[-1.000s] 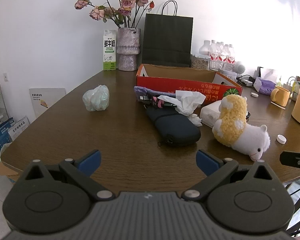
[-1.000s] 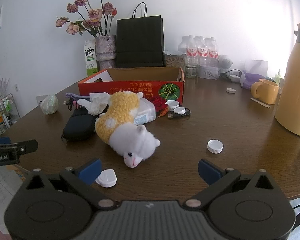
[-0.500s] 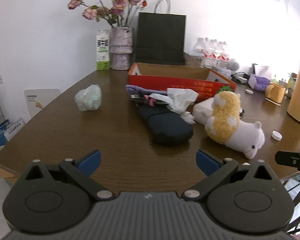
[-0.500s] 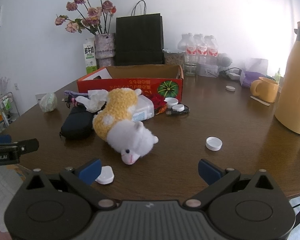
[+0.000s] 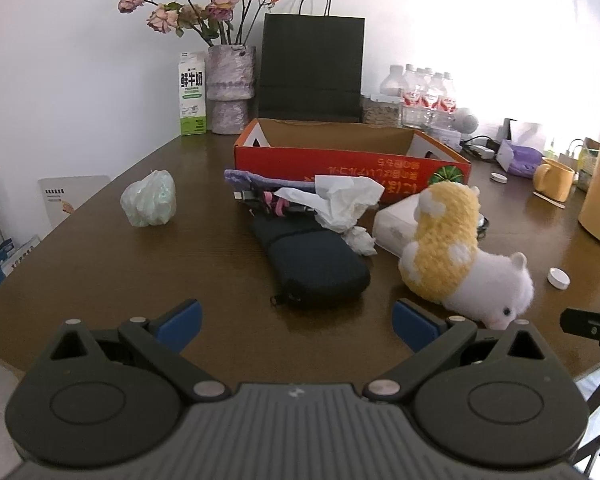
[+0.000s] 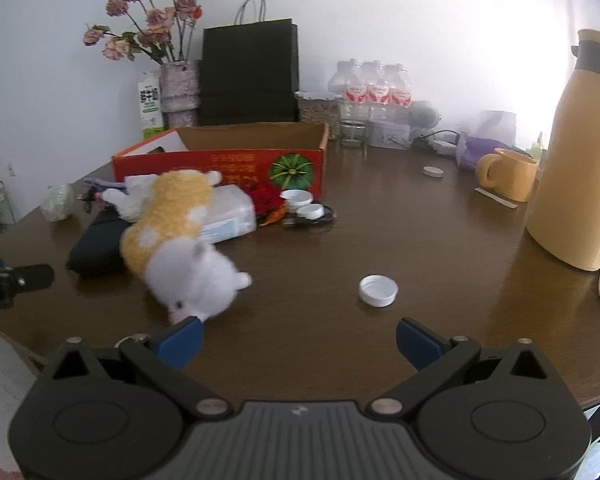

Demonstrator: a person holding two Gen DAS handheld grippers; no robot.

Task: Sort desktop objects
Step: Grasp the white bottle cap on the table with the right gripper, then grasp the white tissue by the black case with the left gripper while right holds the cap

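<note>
Left gripper (image 5: 296, 322) hung over the near edge of the tabletop (image 5: 100, 264), released, jaws wide apart, nothing between them. Far ahead to its left sat a pale green crumpled bag (image 5: 149, 199). Straight ahead, near the fingers, lay a black pouch (image 5: 314, 258); beyond it a crumpled tissue (image 5: 342, 200) rested on a tangle of cables, with a red cardboard box (image 5: 352, 164) behind. Ahead to the right, the plush alpaca (image 5: 458, 256) lay on its side, snout just beside the right fingertip (image 5: 414, 324). A white bottle cap (image 5: 558, 278) lay further right.

Right gripper (image 6: 298, 338) likewise released, jaws wide apart, empty, above the tabletop near its edge. Plush alpaca (image 6: 180, 248) ahead to its left, blurred; the snout appeared to touch or sit just behind the left fingertip (image 6: 180, 338), cannot tell which. Behind the plush lay a white packet (image 6: 230, 214), then the red cardboard box (image 6: 220, 164). A white bottle cap (image 6: 378, 290) sat ahead between the fingers, slightly right, apart from both. Far right: yellow mug (image 6: 508, 174) and tall yellow flask (image 6: 576, 152).
</note>
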